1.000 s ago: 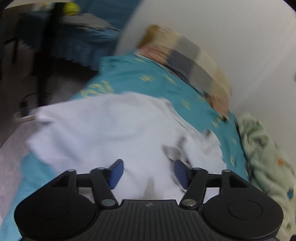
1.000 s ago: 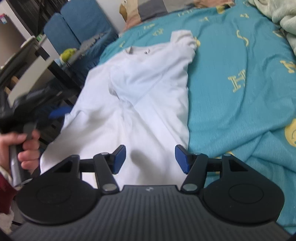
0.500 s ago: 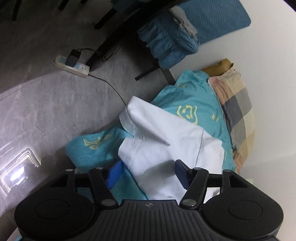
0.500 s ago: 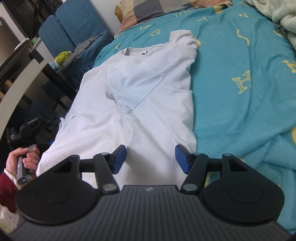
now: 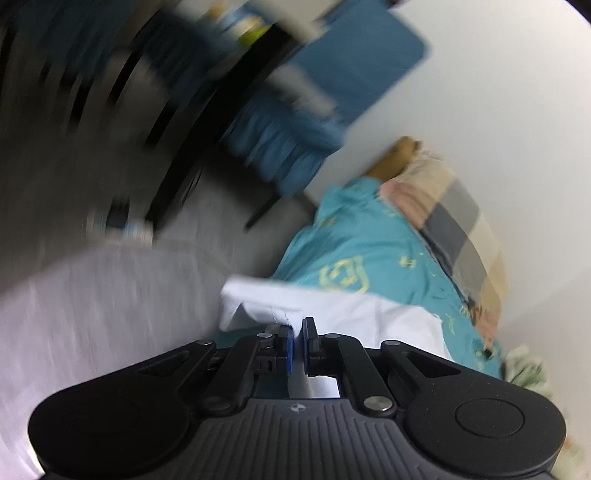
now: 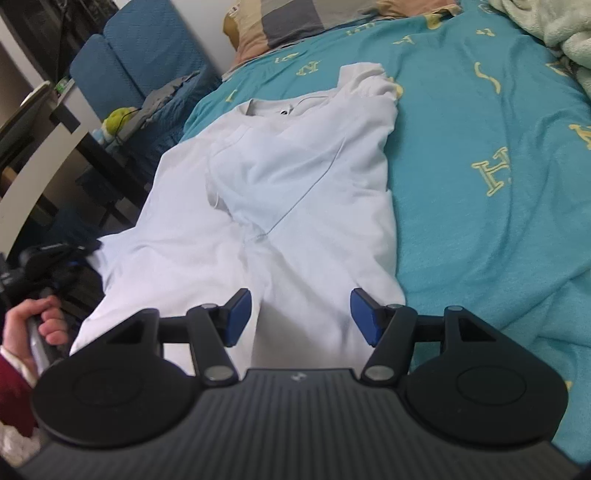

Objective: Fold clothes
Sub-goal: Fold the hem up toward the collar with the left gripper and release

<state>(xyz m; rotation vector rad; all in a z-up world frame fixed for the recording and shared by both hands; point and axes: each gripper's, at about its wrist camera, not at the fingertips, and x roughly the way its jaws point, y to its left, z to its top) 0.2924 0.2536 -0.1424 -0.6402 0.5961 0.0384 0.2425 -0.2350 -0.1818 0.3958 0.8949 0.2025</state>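
Observation:
A white T-shirt (image 6: pixel 295 184) lies spread on the teal bed sheet (image 6: pixel 480 229), collar toward the pillow, one sleeve folded over the chest. My right gripper (image 6: pixel 298 314) hovers open over the shirt's lower part, with nothing between its blue pads. In the left wrist view, which is motion-blurred, my left gripper (image 5: pixel 298 328) has its jaws closing tight on the shirt's (image 5: pixel 343 314) edge at the side of the bed, cloth pinched between the pads. From the right wrist view the left gripper (image 6: pixel 55 258) shows at the shirt's left edge, held by a hand (image 6: pixel 40 317).
A checked pillow (image 6: pixel 295 18) lies at the head of the bed, and a pale blanket (image 6: pixel 569 33) at the far right. Left of the bed stand a blue chair (image 6: pixel 136 62) and a dark desk (image 6: pixel 74 122). Grey floor (image 5: pixel 92 314) lies beside the bed.
My left gripper swung to the bed's side edge and shut on the shirt's edge. The right gripper stayed open over the shirt's lower part.

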